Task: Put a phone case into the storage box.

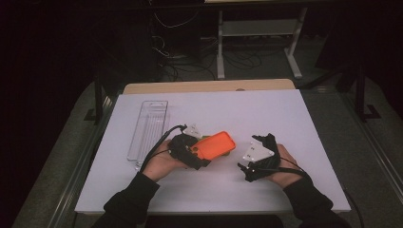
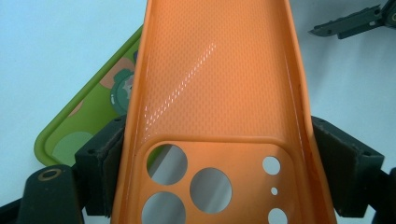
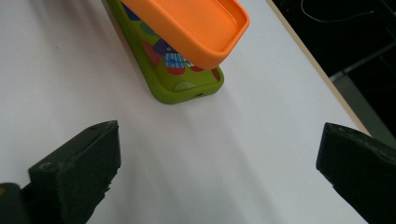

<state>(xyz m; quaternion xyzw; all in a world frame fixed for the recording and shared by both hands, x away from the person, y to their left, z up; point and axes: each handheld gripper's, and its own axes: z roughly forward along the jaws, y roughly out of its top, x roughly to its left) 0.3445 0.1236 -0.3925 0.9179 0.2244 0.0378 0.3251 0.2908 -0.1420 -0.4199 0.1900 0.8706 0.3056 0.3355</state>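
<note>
I have the orange phone case (image 1: 216, 145) clamped across its camera-cutout end in the left gripper (image 1: 202, 154), jaws pressing on both long edges, and I hold it raised over the white table (image 1: 285, 114) with its open side up. Under it, flat on the table, lies a green phone case (image 3: 180, 77) with a printed pattern; the orange one hangs above it, apart from it as far as I can judge from the right gripper view. My right gripper (image 1: 247, 166) waits to the side with its jaws spread wide and nothing between them, pointed toward both cases. I read this as the carrying step: one case lifted off or away from the other. Next I need to move the orange case clear of the green one, possibly toward the clear plastic tray (image 1: 148, 130) at the left, and set it down level before letting go.
</note>
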